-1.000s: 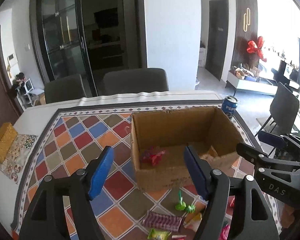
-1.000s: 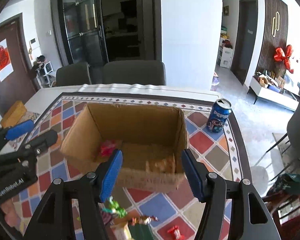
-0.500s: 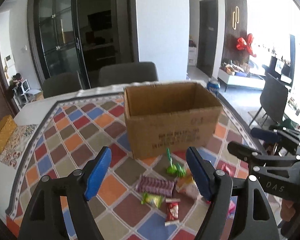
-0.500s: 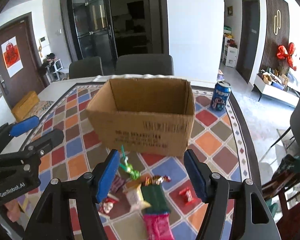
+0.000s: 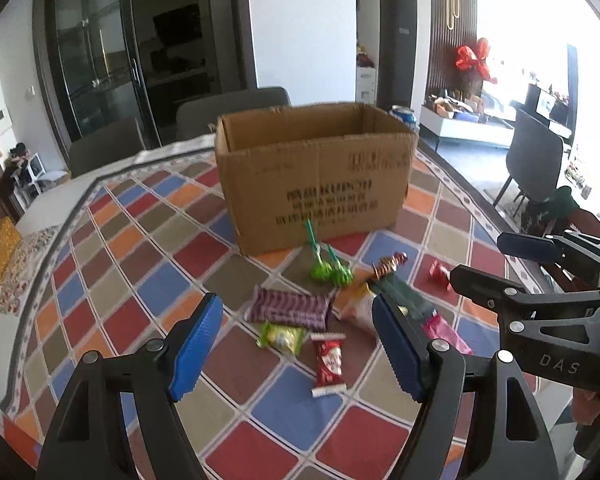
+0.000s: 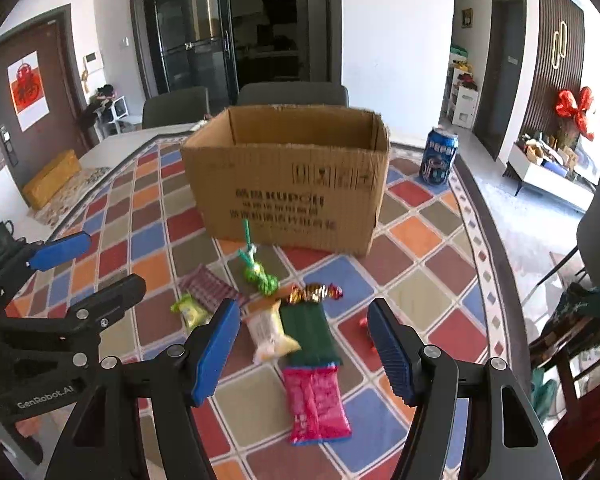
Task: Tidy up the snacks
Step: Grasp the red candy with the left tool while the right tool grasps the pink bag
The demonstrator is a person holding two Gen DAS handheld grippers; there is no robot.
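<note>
An open cardboard box (image 5: 316, 184) (image 6: 288, 184) stands on the checkered tablecloth. Loose snacks lie in front of it: a purple striped packet (image 5: 288, 307), a small green packet (image 5: 282, 336), a red wrapped bar (image 5: 329, 362), two green lollipops (image 5: 330, 270) (image 6: 260, 274), a pale chip bag (image 6: 269, 332), a dark green packet (image 6: 310, 330), a pink packet (image 6: 318, 406) and a gold twisted candy (image 6: 315, 293). My left gripper (image 5: 298, 350) is open and empty above the red bar. My right gripper (image 6: 304, 354) is open and empty above the chip bag and green packet.
A blue Pepsi can (image 6: 439, 156) stands right of the box. A yellow box (image 6: 52, 178) lies on a patterned cloth at the table's left. Dark chairs (image 6: 292, 94) stand behind the table. A small red candy (image 5: 439, 271) lies to the right of the pile.
Both grippers have pulled back from over the box and dropped lower, so the snack pile in front of it now lies between the fingers. Both stay open and empty.
</note>
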